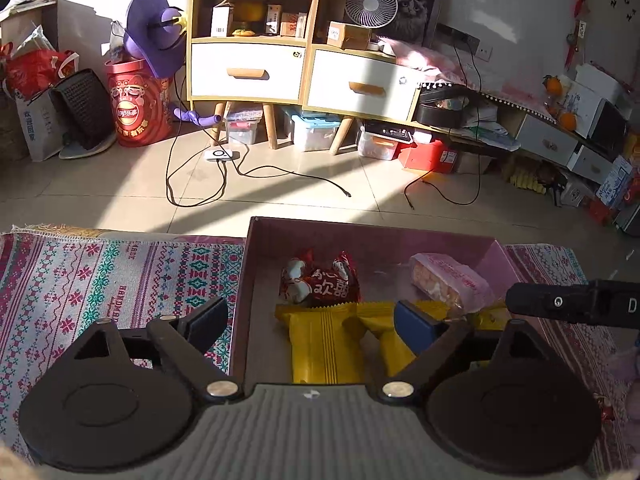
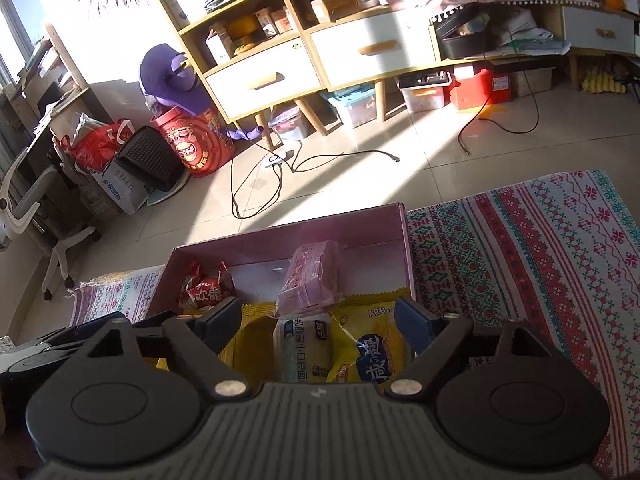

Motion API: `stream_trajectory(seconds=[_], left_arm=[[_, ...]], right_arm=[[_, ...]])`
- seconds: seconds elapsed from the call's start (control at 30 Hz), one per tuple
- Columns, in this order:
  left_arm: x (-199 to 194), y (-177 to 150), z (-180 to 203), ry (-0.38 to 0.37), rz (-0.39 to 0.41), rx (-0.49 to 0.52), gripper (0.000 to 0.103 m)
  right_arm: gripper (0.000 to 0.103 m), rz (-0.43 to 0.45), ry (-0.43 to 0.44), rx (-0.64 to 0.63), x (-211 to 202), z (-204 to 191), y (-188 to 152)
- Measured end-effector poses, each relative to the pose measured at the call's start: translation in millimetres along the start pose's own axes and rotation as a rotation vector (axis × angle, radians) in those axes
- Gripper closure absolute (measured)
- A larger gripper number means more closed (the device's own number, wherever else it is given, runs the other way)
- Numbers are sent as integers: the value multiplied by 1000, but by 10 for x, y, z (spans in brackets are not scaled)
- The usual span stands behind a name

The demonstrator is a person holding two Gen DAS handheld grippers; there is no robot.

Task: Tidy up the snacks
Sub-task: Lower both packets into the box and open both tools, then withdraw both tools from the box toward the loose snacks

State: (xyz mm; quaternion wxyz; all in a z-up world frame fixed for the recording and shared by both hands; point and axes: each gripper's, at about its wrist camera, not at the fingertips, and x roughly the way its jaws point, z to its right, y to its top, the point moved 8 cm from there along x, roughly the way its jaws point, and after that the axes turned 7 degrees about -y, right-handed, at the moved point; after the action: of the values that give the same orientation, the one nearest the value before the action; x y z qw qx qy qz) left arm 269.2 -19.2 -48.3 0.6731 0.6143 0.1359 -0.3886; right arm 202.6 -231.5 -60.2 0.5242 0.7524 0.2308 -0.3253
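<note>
Nearest the left wrist camera, the left gripper (image 1: 314,320) hangs with its jaws spread wide and nothing pinched between them. Its left finger sits over a patterned woven cloth (image 1: 120,272), outside the wall of an open pink box (image 1: 360,232); its right, blue-padded finger is inside the box. Between and just below the fingers lies a yellow snack packet (image 1: 324,344). Just ahead of the fingertips sits a red snack bag (image 1: 324,280) with white characters, and ahead to the right a pink-wrapped cake (image 1: 448,280) rests on the box floor. A black bar, part of the other gripper, crosses in from the right edge.

In the right wrist view, the right gripper (image 2: 320,320) is likewise spread wide, gripping nothing. Between its fingers lie a pale white-and-blue packet (image 2: 304,348) and a yellow packet (image 2: 372,352) with blue characters; the pink-wrapped cake stands just ahead, leaning over the pale packet. The red bag lies ahead to the left.

Beyond the box, past bare tiled floor with loose black cables (image 1: 224,184), stand a wooden shelf unit (image 1: 248,68) with white drawers, a red drum (image 1: 136,104) and a small white fan (image 1: 370,4).
</note>
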Motion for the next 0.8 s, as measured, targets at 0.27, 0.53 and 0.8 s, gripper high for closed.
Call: stream_trajectory(seconds=[0.27, 0.53, 0.8], left_arm=[[-362, -88, -22, 1, 5, 8, 2], [-719, -290, -86, 7, -3, -27, 0], [-998, -563, -81, 10, -36, -45, 0]], right_arm=[[7, -5, -21, -25, -245, -54, -140], [2, -1, -47, -78, -554, -103, -386], [1, -35, -59, -100, -770, -62, -699]])
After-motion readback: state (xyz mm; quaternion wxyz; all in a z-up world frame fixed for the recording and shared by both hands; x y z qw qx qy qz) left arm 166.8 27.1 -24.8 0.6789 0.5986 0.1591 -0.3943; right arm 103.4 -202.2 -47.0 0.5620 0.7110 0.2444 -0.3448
